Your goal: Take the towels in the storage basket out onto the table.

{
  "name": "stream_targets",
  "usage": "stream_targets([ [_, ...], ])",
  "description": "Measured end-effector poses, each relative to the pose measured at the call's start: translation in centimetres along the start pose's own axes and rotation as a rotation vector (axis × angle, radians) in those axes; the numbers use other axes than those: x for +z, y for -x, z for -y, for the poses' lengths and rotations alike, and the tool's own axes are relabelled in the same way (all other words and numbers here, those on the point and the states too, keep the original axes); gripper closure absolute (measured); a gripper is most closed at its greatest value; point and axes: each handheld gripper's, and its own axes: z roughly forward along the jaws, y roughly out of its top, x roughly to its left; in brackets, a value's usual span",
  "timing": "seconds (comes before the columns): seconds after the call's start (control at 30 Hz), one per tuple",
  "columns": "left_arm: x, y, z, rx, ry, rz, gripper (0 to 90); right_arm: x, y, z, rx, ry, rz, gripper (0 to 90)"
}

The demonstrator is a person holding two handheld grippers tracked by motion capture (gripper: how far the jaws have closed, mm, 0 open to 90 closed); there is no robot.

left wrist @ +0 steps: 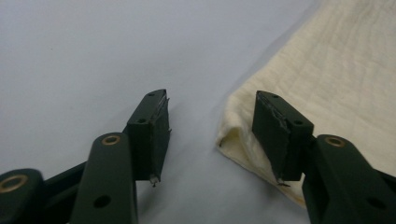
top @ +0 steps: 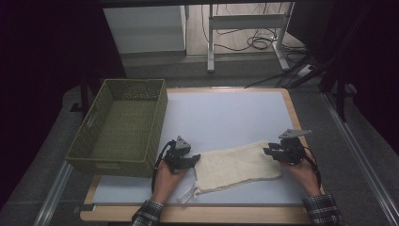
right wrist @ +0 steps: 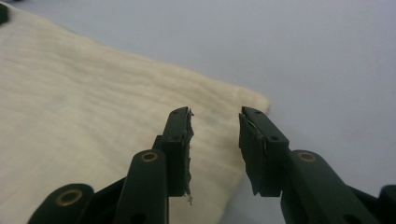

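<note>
Cream folded cloth (top: 240,165) flat on table, left tool (top: 192,159) and right tool (top: 269,151) spread at its ends, gripping nothing

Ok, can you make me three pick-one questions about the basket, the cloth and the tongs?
1. Where is the basket?
A. left side of the table
B. right side
C. on the floor

2. What colour is the cloth?
A. red
B. cream
C. black

3. How are the left tongs?
A. open
C. squeezing the cloth
B. holding the basket

Answers: 1 A, it stands at the left edge of the table. 2 B, the folded cloth looks pale cream. 3 A, there is a gap between the jaws with nothing pinched.
</note>
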Motion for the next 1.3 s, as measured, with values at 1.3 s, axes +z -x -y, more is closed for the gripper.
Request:
stream_targets([
  [1.3, 0.0, 0.1, 0.0, 0.009, 0.0, -0.005, 44.2, 4.7, -17.8, -1.7, -0.275, -0.061, -0.395, 60.8],
])
